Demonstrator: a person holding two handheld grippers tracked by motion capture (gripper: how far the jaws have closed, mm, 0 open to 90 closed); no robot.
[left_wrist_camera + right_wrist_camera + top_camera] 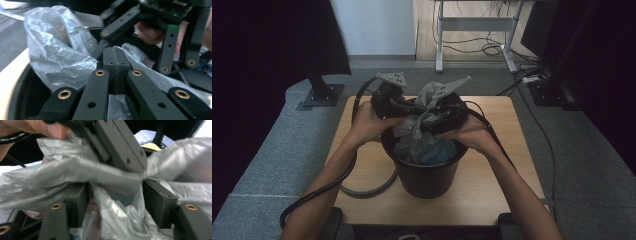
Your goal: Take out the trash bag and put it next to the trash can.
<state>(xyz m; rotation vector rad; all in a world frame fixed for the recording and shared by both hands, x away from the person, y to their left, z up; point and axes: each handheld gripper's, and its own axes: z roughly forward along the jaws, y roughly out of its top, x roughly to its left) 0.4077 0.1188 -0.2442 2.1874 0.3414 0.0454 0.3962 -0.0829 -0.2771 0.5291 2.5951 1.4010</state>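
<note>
Over the black bucket (427,170) on the wooden table (492,165), my two claws meet above the clear plastic bag (422,137) that lines it. My left gripper (115,58) is pressed tight on a fold of the bag. My right gripper (115,195) has its jaws apart, with loose bag between them and no squeeze.

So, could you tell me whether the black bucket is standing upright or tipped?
Upright: the bucket sits flat on the table, rim up, bag inside.
</note>
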